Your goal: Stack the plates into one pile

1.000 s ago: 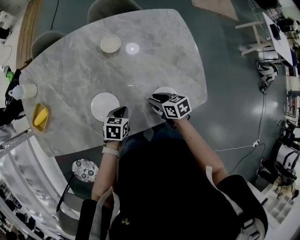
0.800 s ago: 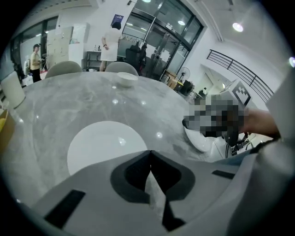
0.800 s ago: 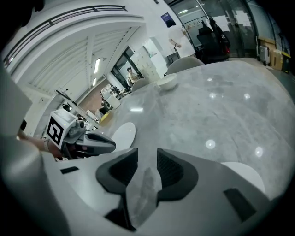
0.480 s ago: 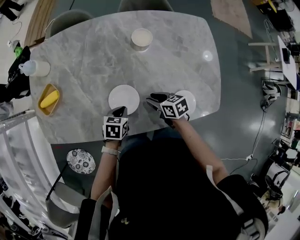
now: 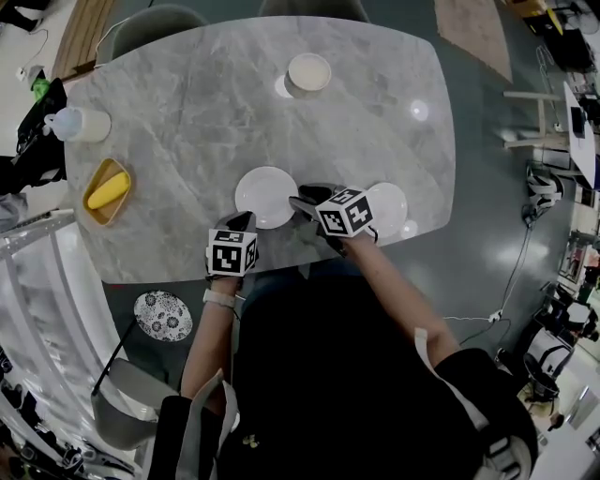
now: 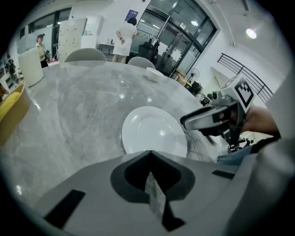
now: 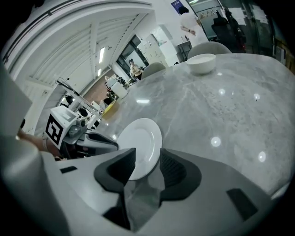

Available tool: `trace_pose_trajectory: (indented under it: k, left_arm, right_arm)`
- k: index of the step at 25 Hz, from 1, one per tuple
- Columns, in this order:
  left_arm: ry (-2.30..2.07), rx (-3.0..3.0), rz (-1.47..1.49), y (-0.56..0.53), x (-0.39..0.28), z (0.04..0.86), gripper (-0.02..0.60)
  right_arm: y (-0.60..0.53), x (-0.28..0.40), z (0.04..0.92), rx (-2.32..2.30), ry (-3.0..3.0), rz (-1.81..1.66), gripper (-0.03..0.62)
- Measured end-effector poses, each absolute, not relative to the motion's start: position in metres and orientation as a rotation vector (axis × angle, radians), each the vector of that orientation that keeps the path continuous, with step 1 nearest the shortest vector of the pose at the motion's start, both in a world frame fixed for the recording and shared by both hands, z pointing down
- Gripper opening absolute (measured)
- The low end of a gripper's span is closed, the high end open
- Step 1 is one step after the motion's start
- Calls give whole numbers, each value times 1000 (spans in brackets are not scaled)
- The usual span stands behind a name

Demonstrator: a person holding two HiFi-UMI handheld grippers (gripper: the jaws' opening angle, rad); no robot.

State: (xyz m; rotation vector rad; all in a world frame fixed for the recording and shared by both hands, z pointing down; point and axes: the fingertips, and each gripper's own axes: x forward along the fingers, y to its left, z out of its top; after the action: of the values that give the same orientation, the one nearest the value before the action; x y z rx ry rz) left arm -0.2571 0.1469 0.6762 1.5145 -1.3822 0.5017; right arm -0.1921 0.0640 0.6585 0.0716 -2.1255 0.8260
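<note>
Starting the first pickup: right gripper (image 7: 146, 159), jaws just opened wider, straddles the rim of the left plate (image 5: 265, 195) without pressing; left gripper (image 6: 150, 156) is clenched and empty. Next: clamp, then carry it onto the right plate (image 5: 388, 208).

Notes taken from the near edge of the surface (image 5: 187, 103). Two plates lie on it along the near edge. The first plate (image 5: 266, 197) is about mid-edge. The second plate (image 5: 392, 208) is to its right, toward the near right corner. The two are side by side and apart, neither on the other. A bowl (image 5: 308, 73) stands close to the far edge, a little right of middle and well behind both plates. On the left edge, a container (image 5: 84, 124) sits toward the far left corner. A tray (image 5: 114, 203) sits in front of it, further toward the near left corner, with a long item (image 5: 105, 190) lying in it. Off the surface, a stool (image 5: 161, 316) stands on the floor below the near left corner. The left chair (image 5: 155, 19) and right chair (image 5: 314, 6) stand behind the far edge.
</note>
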Motion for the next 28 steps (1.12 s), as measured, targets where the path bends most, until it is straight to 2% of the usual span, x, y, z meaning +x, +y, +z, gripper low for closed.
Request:
trace_pose_trajectory:
  k: [9, 17, 19, 21, 28]
  left_arm:
    - [-1358, 1551, 514, 143, -257, 681, 6]
    - [-1357, 1559, 504, 142, -258, 681, 6]
    - [-1360, 1558, 506, 142, -257, 682, 6]
    - [-1364, 1554, 508, 142, -257, 682, 6]
    - [-1348, 1553, 528, 141, -247, 681, 6]
  right_arm:
    - [68, -195, 671, 108, -2094, 844, 192]
    - [77, -201, 666, 74, -2101, 936, 191]
    - [83, -203, 666, 49, -2102, 937, 158]
    - [87, -203, 665, 29, -2103, 927, 74]
    - [88, -193, 659, 33, -2115, 1007, 49]
